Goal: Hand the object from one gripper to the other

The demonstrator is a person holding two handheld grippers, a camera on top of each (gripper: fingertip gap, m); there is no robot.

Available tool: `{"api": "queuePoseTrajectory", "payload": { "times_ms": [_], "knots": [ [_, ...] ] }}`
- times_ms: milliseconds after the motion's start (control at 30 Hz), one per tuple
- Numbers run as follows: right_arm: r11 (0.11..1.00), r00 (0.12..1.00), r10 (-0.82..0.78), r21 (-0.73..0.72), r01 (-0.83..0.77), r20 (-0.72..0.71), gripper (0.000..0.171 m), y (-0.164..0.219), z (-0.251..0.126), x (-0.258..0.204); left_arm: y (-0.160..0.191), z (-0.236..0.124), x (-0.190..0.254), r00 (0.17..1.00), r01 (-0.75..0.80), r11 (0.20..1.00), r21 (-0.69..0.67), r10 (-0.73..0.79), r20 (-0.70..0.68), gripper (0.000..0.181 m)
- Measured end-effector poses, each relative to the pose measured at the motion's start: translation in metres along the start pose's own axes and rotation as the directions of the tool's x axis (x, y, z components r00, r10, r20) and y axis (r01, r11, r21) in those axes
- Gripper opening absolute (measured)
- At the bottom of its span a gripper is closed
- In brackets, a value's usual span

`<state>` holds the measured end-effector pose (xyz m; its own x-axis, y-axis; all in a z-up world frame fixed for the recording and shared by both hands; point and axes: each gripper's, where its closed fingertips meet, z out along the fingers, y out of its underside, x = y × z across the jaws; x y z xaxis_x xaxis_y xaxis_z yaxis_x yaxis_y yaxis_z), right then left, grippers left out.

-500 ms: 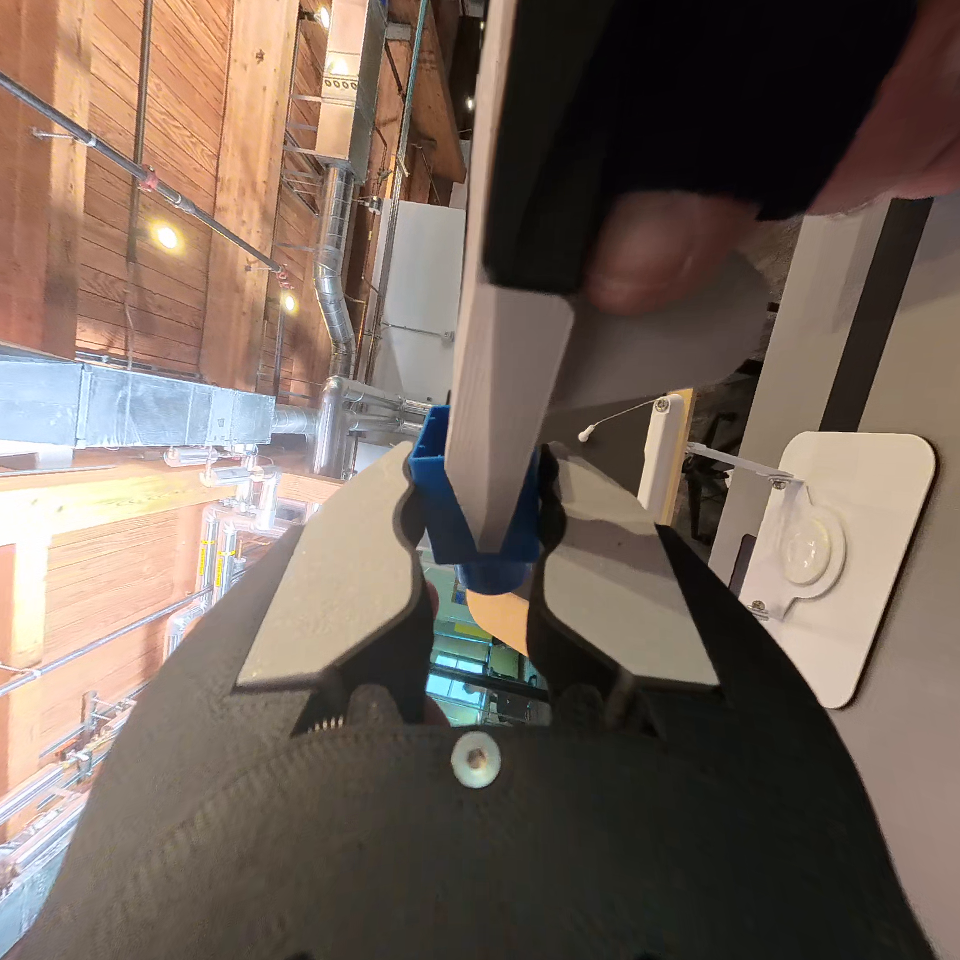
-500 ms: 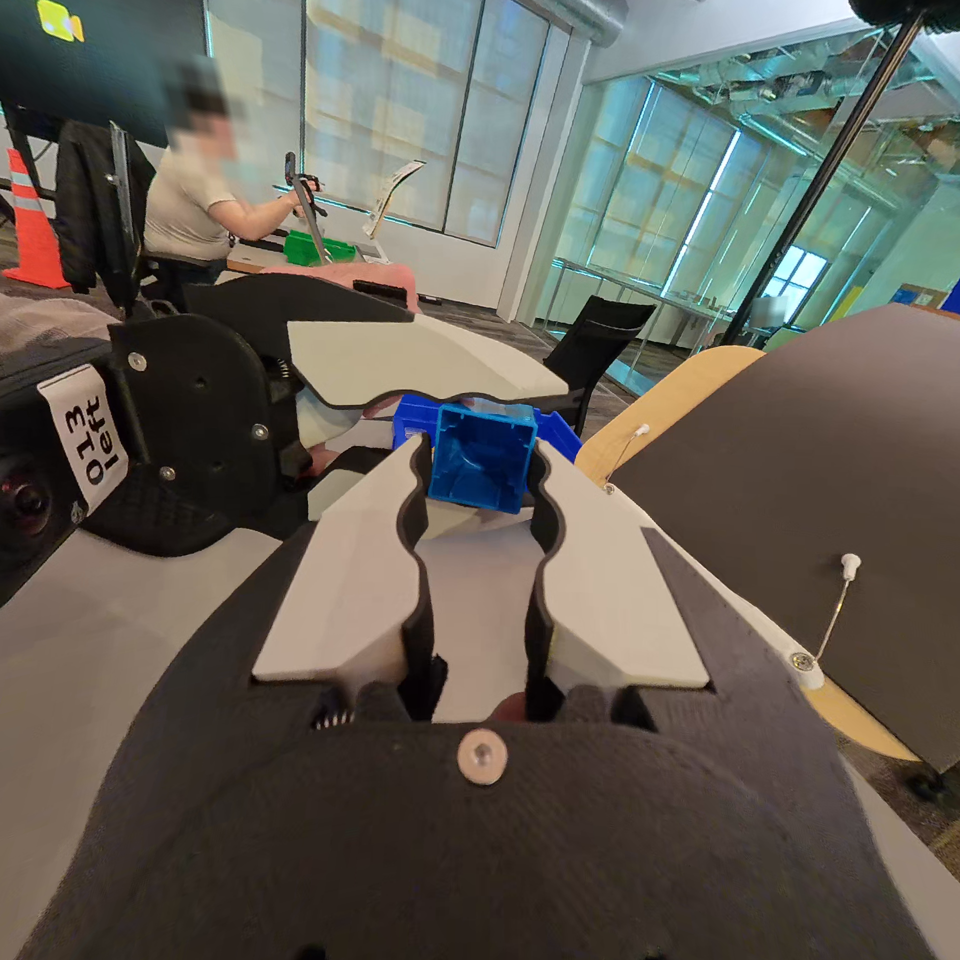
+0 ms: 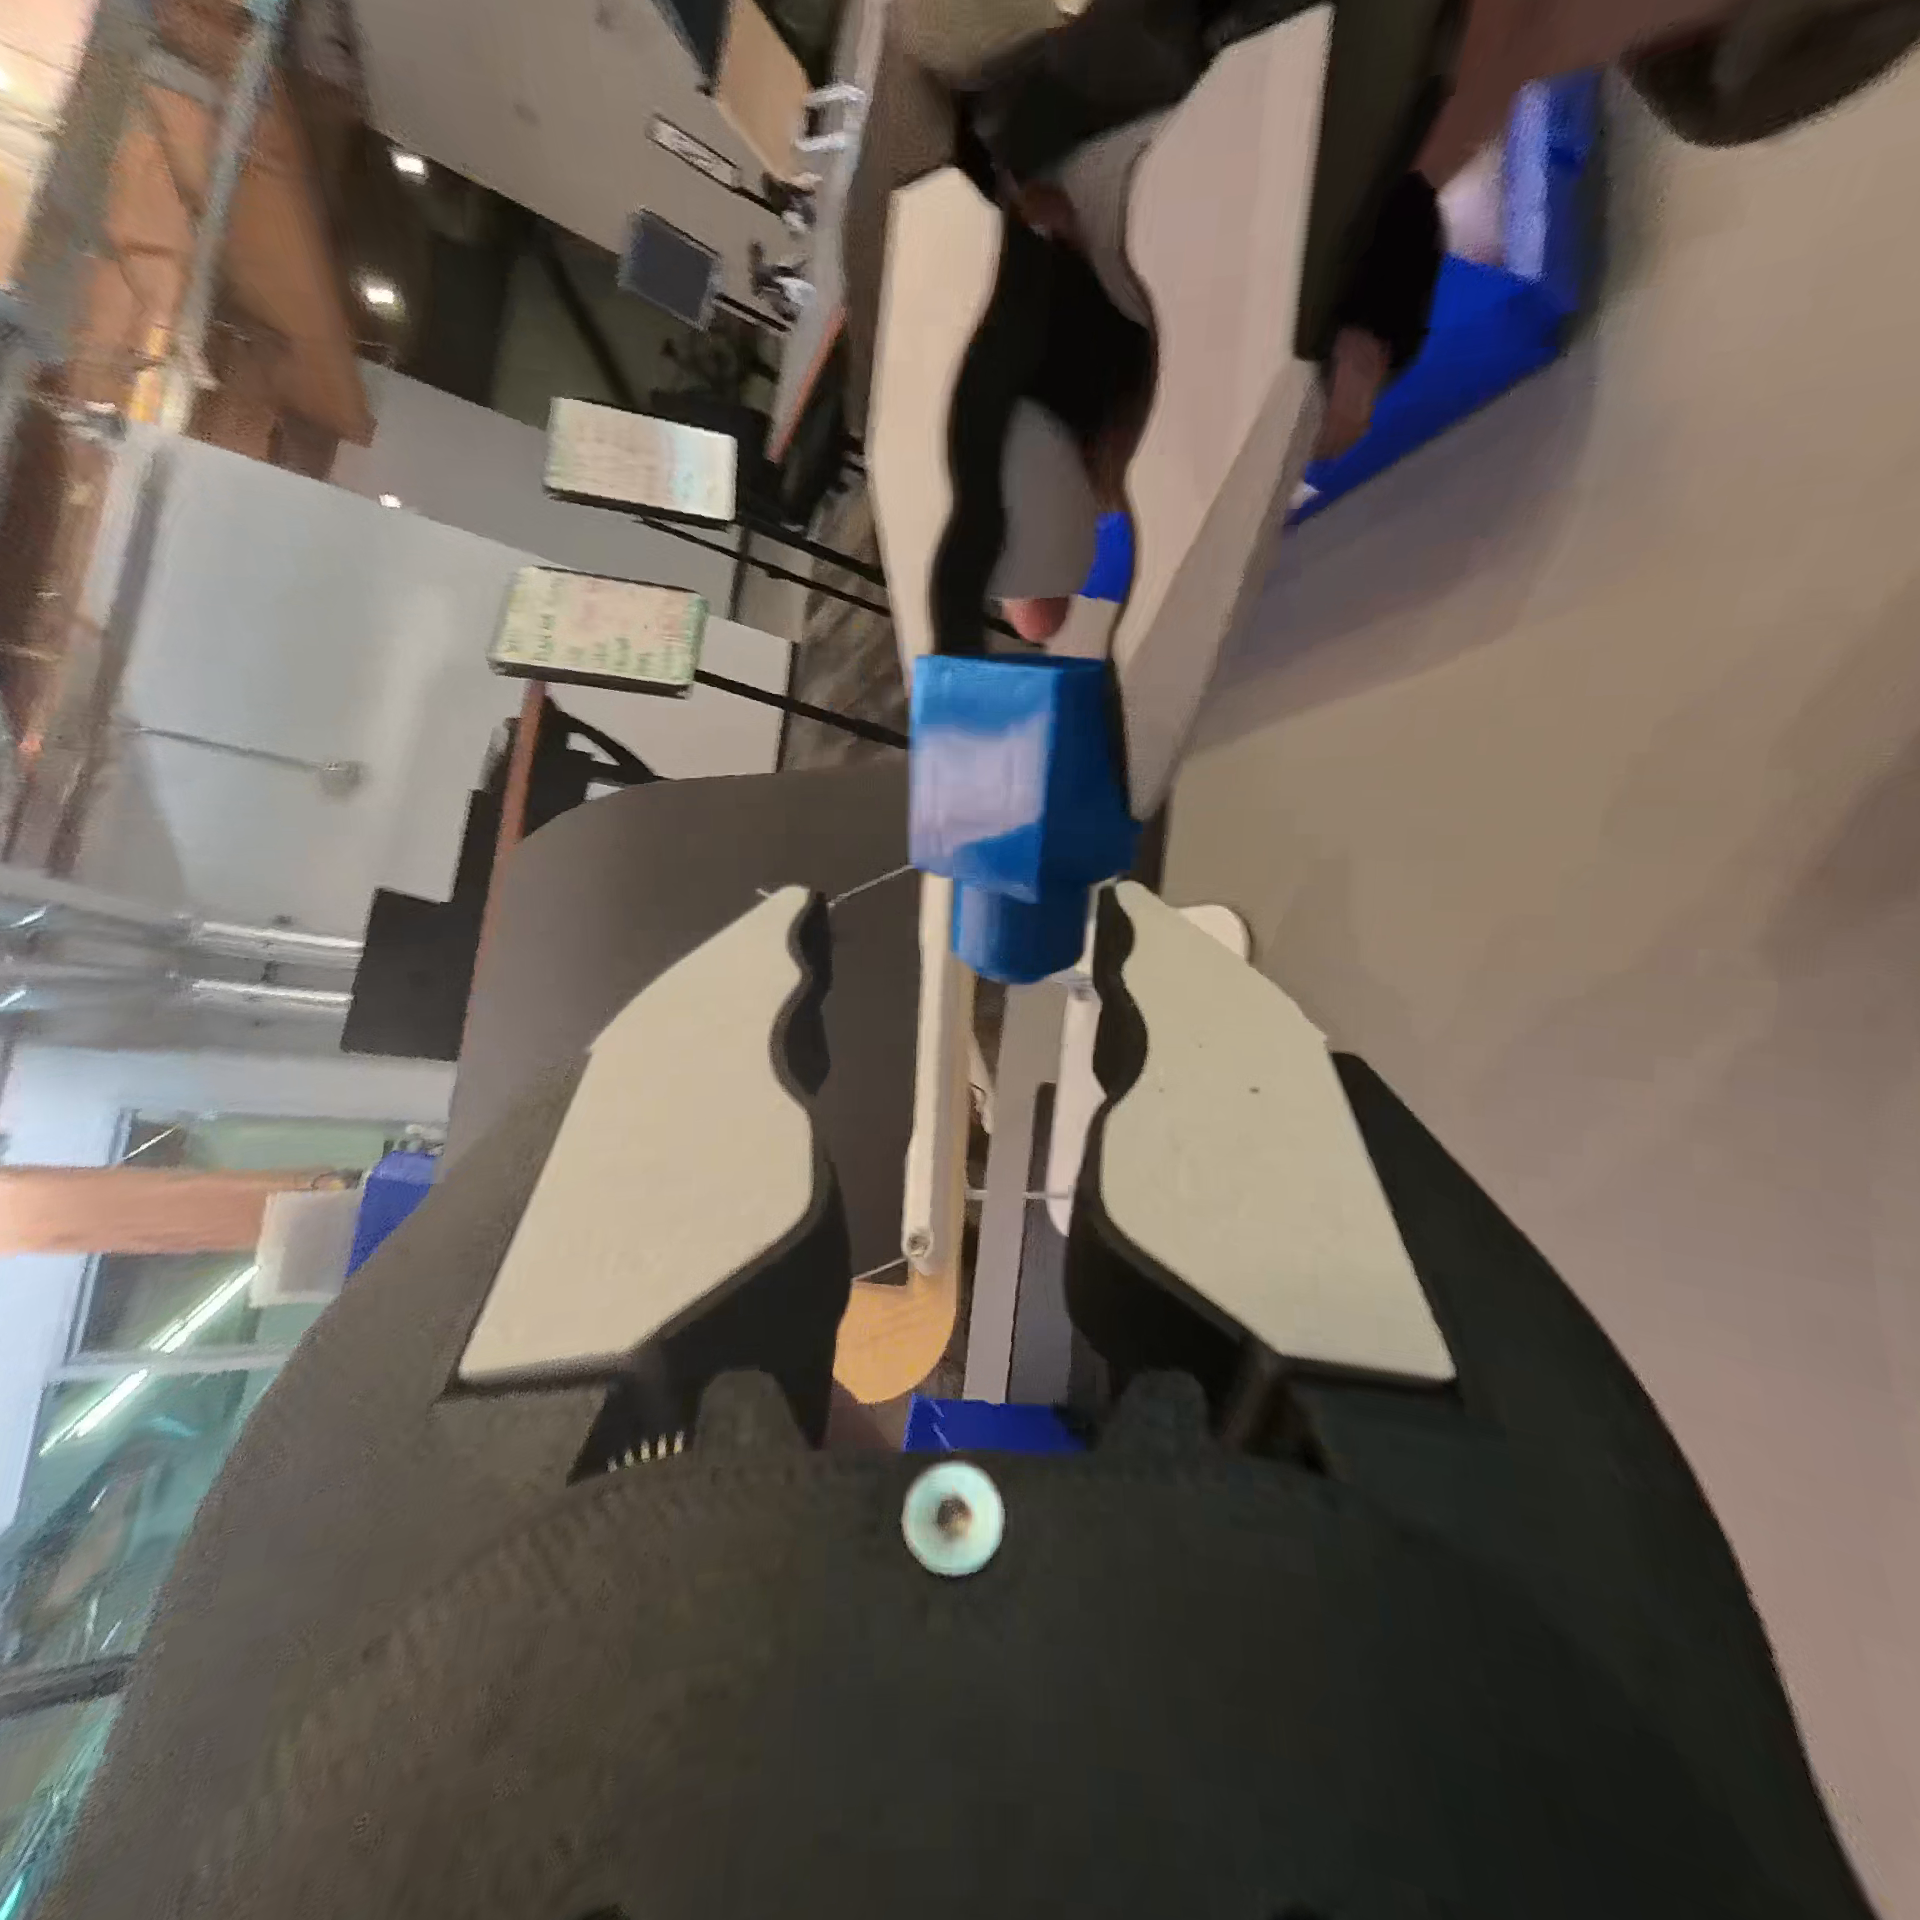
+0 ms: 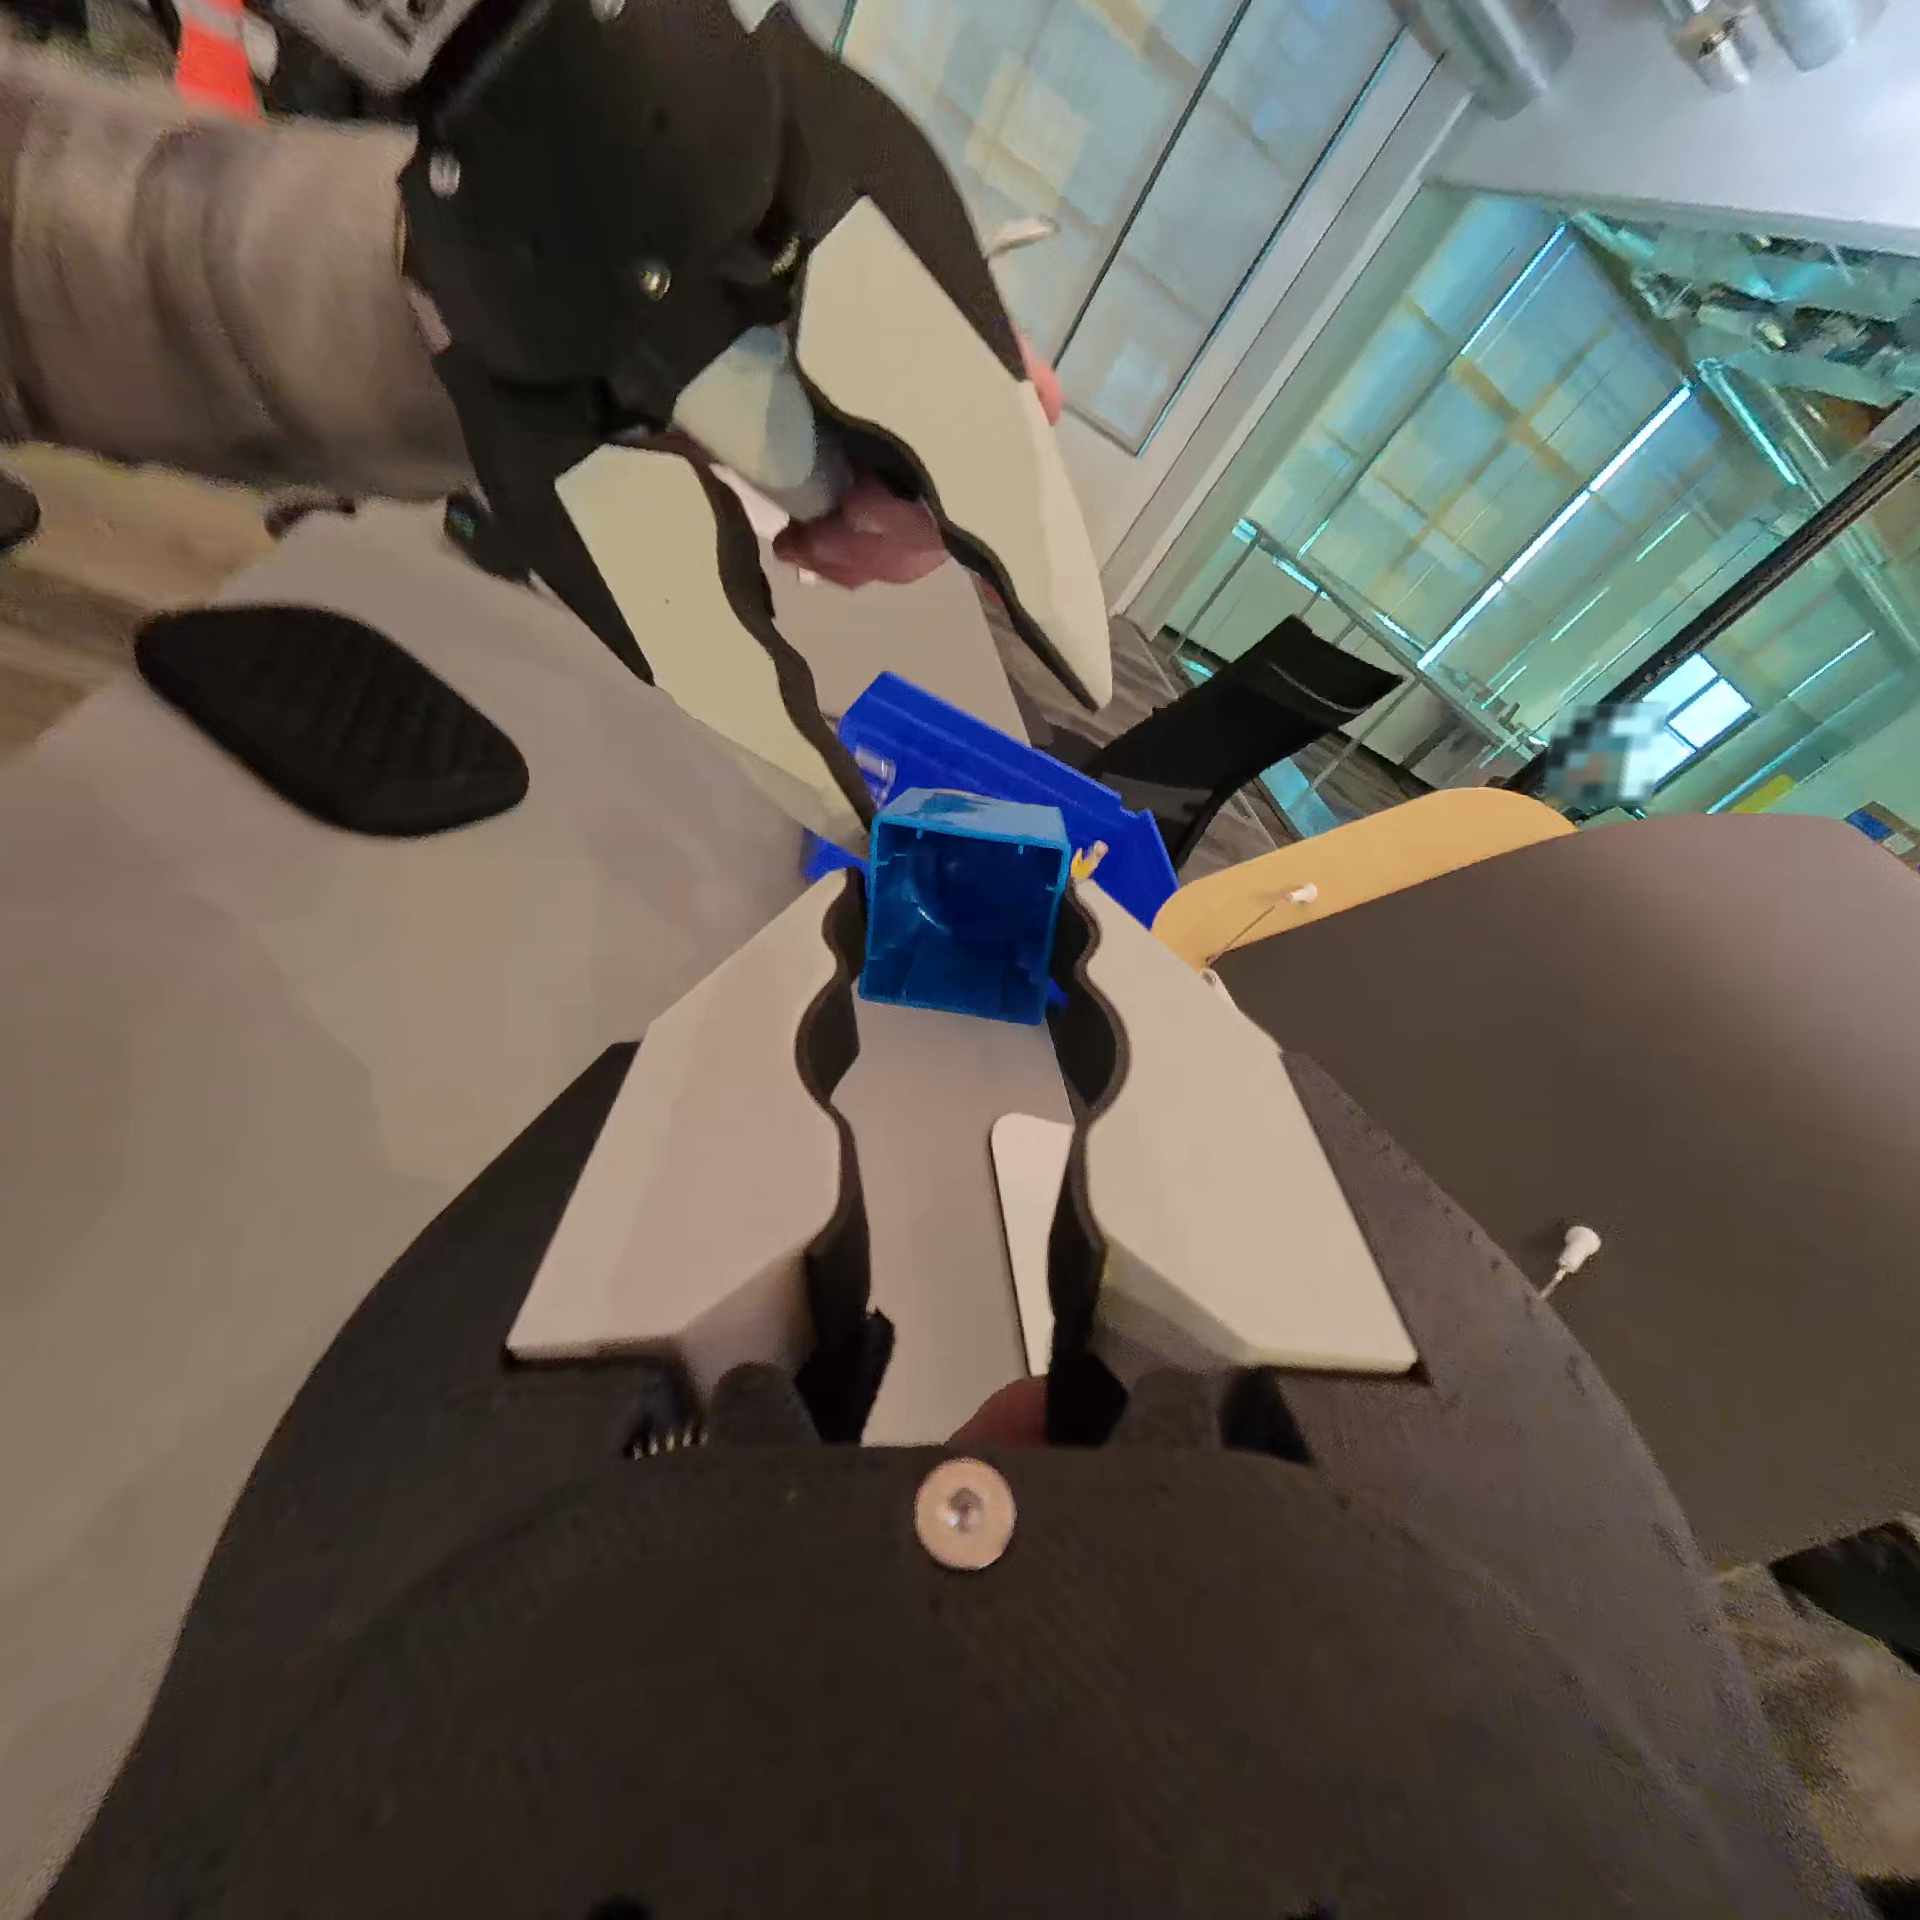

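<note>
The object is a small blue hollow square box [image 4: 961, 914] with a round stub at its closed end [image 3: 1013, 935]. My right gripper [image 4: 961, 888] is shut on the box, its open mouth facing the right wrist camera. In the left wrist view the right gripper [image 3: 1039, 727] reaches in from the top with the box at its tips. My left gripper [image 3: 961, 909] is open, and the stub sits at the gap between its tips without being clamped. In the right wrist view the left gripper [image 4: 971, 758] hangs open above and behind the box.
A blue bin [image 4: 997, 758] stands on the grey table [image 4: 260, 1039] behind the box, also in the left wrist view [image 3: 1455, 343]. A black oval pad [image 4: 322, 717] lies left. A dark curved panel [image 4: 1558, 1091] is right. A person's sleeve [image 4: 156, 260] holds the left gripper. Only a small space, under 4 cm, lies between the two pairs of fingers. Left tips and right tips are each some 30 centimeters from the dark curved panel [image 4: 1558, 1091].
My left gripper has opened, let go of the blue box and drawn back and tilted. My right gripper keeps its hold on the box.
</note>
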<state>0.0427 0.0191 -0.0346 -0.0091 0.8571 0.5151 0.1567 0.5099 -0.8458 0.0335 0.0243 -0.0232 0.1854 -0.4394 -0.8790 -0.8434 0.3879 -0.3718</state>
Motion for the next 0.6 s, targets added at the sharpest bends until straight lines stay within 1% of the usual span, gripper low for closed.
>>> {"api": "queuePoseTrajectory", "payload": {
  "times_ms": [133, 233, 267, 367, 600],
  "knots": [
    [0.990, 0.993, -0.114, -0.081, 0.117, 0.043, 0.032, 0.008, 0.004, -0.016, 0.003, 0.007, 0.032, 0.982, -0.079, 0.996, -0.041, 0.070, -0.174, 0.050],
    [0.967, 0.976, -0.207, -0.139, 0.214, 0.062, 0.033, 0.016, 0.007, -0.024, 0.006, 0.011, 0.040, 0.971, -0.127, 0.990, -0.063, 0.112, -0.211, 0.044],
    [0.958, 0.970, -0.232, -0.155, 0.240, 0.066, 0.033, 0.018, 0.008, -0.026, 0.006, 0.011, 0.041, 0.969, -0.134, 0.989, -0.062, 0.118, -0.218, 0.039],
    [0.937, 0.956, -0.283, -0.190, 0.292, 0.071, 0.033, 0.022, 0.008, -0.028, 0.005, 0.011, 0.044, 0.962, -0.161, 0.985, -0.056, 0.145, -0.231, 0.037],
    [0.923, 0.947, -0.313, -0.214, 0.321, 0.071, 0.033, 0.023, 0.005, -0.028, 0.003, 0.013, 0.044, 0.961, -0.211, 0.976, -0.048, 0.198, -0.193, 0.036]
  ]
}}
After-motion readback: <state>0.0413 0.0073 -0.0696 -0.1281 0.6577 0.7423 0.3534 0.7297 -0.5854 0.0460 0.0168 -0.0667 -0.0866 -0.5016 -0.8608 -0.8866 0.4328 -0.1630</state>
